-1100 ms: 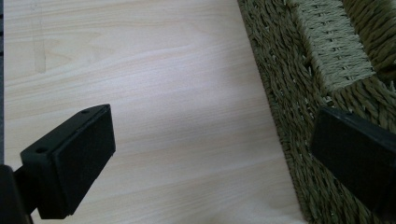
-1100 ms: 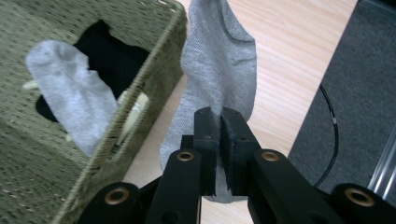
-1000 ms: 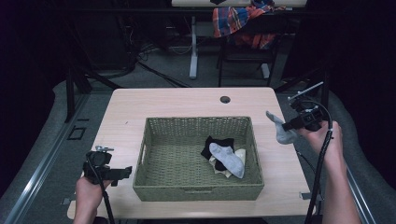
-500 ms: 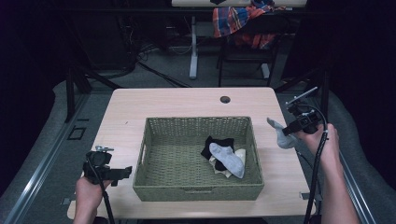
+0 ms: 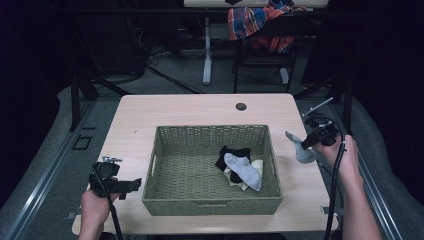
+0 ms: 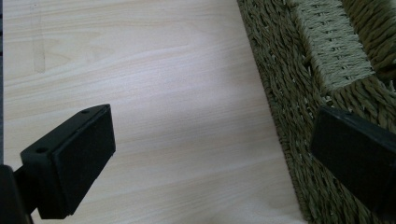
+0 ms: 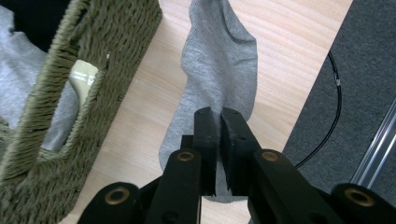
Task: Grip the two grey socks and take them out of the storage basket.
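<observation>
The limp grey sock hangs by the table's right edge, pinched in the right hand-held gripper, beside the woven olive basket. Placing it well means setting it flat before releasing.

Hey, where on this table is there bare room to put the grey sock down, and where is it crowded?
Bare table runs behind the basket, apart from the small dark hole, and down its left side above the left gripper. The right strip is narrow; the right gripper holds the grey sock there. The basket's right half is crowded with socks.
</observation>
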Available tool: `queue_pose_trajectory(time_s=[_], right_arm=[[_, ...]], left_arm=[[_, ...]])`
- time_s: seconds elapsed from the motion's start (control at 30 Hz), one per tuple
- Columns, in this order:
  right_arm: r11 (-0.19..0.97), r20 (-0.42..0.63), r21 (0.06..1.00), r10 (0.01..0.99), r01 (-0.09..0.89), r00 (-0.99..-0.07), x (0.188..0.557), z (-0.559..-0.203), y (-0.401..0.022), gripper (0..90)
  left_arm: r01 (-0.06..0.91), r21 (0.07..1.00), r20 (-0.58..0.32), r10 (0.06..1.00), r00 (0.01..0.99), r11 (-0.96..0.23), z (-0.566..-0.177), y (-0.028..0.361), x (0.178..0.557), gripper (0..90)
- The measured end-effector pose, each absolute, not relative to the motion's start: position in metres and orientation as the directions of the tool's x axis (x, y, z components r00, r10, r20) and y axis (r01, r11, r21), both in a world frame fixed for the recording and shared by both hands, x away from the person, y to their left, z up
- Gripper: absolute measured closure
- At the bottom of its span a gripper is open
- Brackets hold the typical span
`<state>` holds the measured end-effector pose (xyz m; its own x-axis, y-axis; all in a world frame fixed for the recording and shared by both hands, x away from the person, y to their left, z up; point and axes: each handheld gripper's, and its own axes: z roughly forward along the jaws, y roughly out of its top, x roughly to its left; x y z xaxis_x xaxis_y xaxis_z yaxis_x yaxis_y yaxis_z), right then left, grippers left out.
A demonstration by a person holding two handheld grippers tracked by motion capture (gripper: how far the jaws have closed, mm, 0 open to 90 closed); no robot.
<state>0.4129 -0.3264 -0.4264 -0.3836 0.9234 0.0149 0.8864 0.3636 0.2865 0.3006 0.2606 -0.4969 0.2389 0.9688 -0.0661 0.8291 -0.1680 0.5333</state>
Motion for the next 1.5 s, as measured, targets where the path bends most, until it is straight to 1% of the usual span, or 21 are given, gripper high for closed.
queue_pose_trajectory(time_s=[0.57,0.63,0.67,0.7,0.77,0.87,0.9,1.5], right_arm=[[0.367,0.031,0.233,0.923,0.900,-0.385,0.421,-0.450,-0.324,85.3],[0.351,0.037,0.244,0.928,0.904,-0.371,0.420,-0.453,-0.323,85.3],[0.355,0.041,0.241,0.926,0.903,-0.375,0.421,-0.455,-0.324,85.3],[0.374,0.036,0.220,0.920,0.901,-0.391,0.422,-0.454,-0.324,85.3],[0.369,0.035,0.224,0.922,0.902,-0.386,0.422,-0.456,-0.324,85.3],[0.379,0.035,0.205,0.918,0.902,-0.394,0.424,-0.460,-0.324,85.3],[0.361,0.043,0.224,0.925,0.905,-0.379,0.423,-0.462,-0.323,85.3],[0.362,0.060,0.157,0.925,0.919,-0.375,0.430,-0.492,-0.323,85.3]], left_arm=[[0.828,0.536,-0.067,0.969,0.238,-0.166,-0.497,0.260,0.301,0.5],[0.827,0.537,-0.067,0.969,0.239,-0.167,-0.497,0.260,0.301,0.4],[0.827,0.537,-0.067,0.969,0.239,-0.167,-0.497,0.260,0.301,0.5],[0.827,0.536,-0.067,0.969,0.239,-0.167,-0.497,0.260,0.301,0.5],[0.828,0.534,-0.065,0.969,0.240,-0.169,-0.497,0.260,0.301,0.5],[0.827,0.536,-0.067,0.969,0.238,-0.167,-0.497,0.260,0.301,0.5],[0.827,0.537,-0.067,0.969,0.239,-0.167,-0.497,0.260,0.301,0.5],[0.828,0.535,-0.068,0.969,0.238,-0.166,-0.497,0.260,0.301,0.5]])
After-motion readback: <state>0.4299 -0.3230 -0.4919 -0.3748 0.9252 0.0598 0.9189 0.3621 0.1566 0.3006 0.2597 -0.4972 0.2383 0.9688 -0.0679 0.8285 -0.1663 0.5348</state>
